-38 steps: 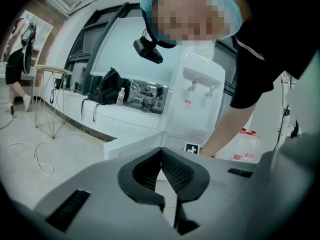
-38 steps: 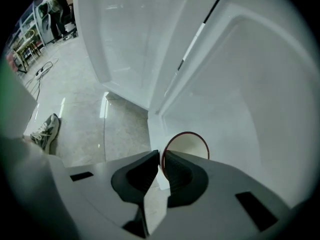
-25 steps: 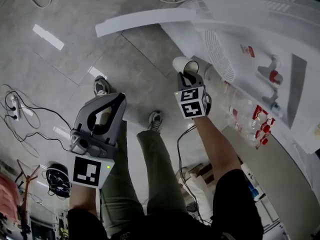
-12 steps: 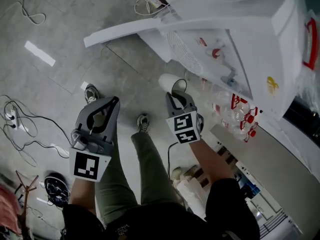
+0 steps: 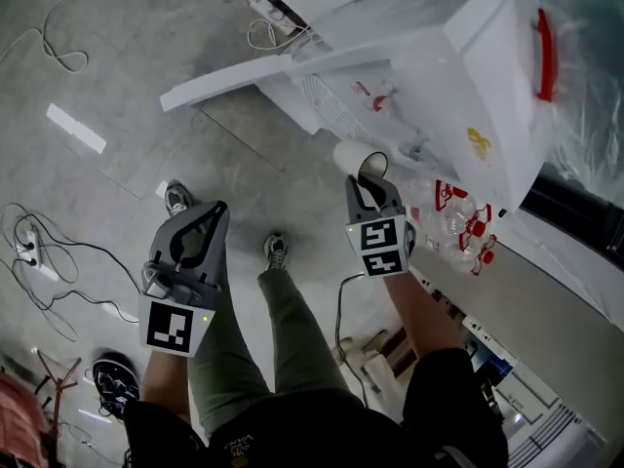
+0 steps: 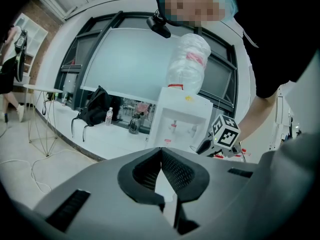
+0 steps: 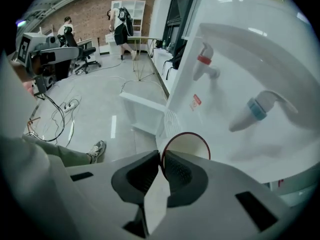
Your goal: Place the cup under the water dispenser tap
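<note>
At frame centre, the right hand-held gripper [image 5: 368, 177] pinches the rim of a white cup [image 5: 349, 153], near the water dispenser [image 5: 468, 86] at upper right. The left hand-held gripper [image 5: 208, 213], lower left, is closed and empty.

Cables [image 5: 34, 261] strewn on grey floor [image 5: 117, 76]; black bag [image 6: 95, 111] on white counter [image 6: 100, 136], clear bottle [image 6: 109, 116] just beside.

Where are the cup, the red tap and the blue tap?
cup [image 7: 187, 146], right gripper view, inner wall
red tap [image 7: 203, 60], right gripper view, its red cap
blue tap [image 7: 256, 109], right gripper view, its blue band
</note>
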`<state>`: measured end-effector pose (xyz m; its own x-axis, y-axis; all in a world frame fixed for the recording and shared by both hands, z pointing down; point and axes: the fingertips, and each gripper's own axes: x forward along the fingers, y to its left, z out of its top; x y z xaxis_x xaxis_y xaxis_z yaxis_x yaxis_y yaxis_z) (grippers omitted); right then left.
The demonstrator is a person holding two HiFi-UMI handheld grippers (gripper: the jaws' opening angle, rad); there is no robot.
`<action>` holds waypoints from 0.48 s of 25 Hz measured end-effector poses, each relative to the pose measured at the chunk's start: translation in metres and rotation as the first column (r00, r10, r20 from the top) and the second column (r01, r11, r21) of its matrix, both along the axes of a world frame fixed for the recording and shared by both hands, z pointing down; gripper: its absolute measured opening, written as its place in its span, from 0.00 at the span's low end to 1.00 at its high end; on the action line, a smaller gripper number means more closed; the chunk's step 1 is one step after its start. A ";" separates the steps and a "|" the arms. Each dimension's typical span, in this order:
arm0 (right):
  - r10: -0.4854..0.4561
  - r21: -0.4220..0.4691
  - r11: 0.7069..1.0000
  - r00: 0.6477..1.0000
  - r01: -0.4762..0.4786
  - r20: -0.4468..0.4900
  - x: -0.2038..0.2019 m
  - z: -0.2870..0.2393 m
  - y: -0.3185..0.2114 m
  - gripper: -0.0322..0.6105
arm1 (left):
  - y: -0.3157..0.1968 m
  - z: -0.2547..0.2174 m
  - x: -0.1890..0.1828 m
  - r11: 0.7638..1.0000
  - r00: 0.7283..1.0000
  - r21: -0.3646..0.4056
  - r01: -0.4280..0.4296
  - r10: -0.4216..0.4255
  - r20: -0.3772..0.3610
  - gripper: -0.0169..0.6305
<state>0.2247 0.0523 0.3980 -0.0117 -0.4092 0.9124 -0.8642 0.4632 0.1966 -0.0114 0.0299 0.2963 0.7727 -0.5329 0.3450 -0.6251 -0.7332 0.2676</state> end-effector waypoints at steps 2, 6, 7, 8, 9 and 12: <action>-0.001 0.008 1.000 1.000 0.001 -0.028 0.010 0.000 -0.011 0.15 | 0.000 0.000 -0.004 0.999 1.000 -0.021 0.029 -0.029 -0.009 0.05; -0.020 -0.015 1.000 0.997 0.019 -0.075 0.023 0.011 -0.027 0.15 | 0.001 0.004 -0.010 0.998 0.999 -0.044 0.048 -0.049 -0.012 0.05; -0.024 -0.026 0.999 0.996 0.022 -0.084 0.025 0.015 -0.030 0.15 | 0.002 0.006 -0.010 0.998 0.999 -0.048 0.043 -0.043 -0.007 0.05; -0.027 -0.035 0.999 0.995 0.024 -0.093 0.028 0.019 -0.032 0.15 | 0.003 0.008 -0.011 0.998 0.999 -0.049 0.037 -0.037 -0.002 0.05; -0.030 -0.044 0.999 0.994 0.025 -0.101 0.031 0.023 -0.033 0.15 | 0.004 0.010 -0.011 0.998 1.000 -0.047 0.031 -0.031 0.002 0.05; -0.020 -0.062 0.998 0.994 0.013 -0.112 0.039 0.033 -0.037 0.15 | 0.003 0.017 -0.012 0.998 1.000 -0.048 0.028 -0.028 0.008 0.05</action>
